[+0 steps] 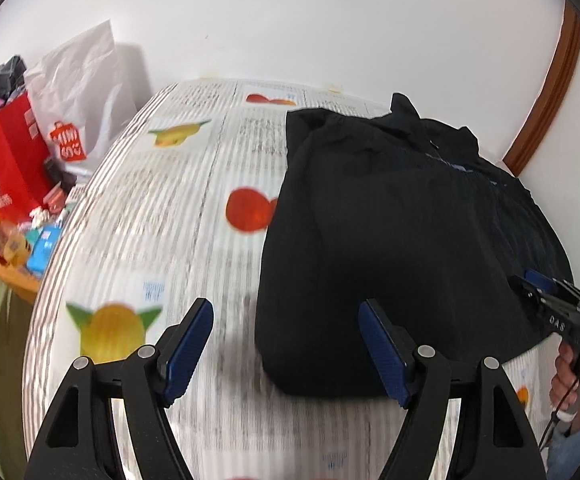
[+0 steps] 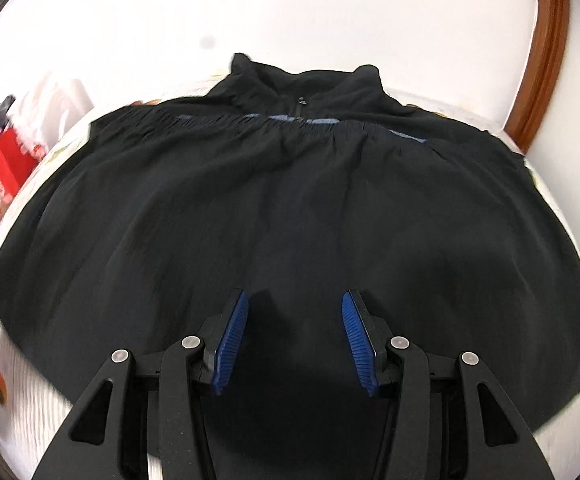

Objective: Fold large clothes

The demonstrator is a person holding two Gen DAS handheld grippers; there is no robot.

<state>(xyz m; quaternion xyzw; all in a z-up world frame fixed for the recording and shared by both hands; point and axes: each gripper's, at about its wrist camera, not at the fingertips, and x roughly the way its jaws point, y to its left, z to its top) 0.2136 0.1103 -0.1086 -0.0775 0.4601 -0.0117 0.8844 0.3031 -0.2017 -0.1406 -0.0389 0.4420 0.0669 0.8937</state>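
A large black garment (image 1: 390,232) lies partly folded on a table covered with a fruit-print cloth (image 1: 161,216). In the right wrist view the garment (image 2: 290,208) fills the middle, its collar and zip at the far side near the wall. My left gripper (image 1: 285,320) is open and empty, above the table at the garment's near left corner. My right gripper (image 2: 294,308) is open and empty, just above the garment's near edge. The right gripper also shows in the left wrist view (image 1: 546,292) at the garment's right side, held by a hand.
A red paper bag (image 1: 5,168), a white plastic bag (image 1: 77,80) and small clutter on a low stand (image 1: 21,248) sit left of the table. A white wall runs behind. A brown door frame (image 1: 546,92) stands at the right.
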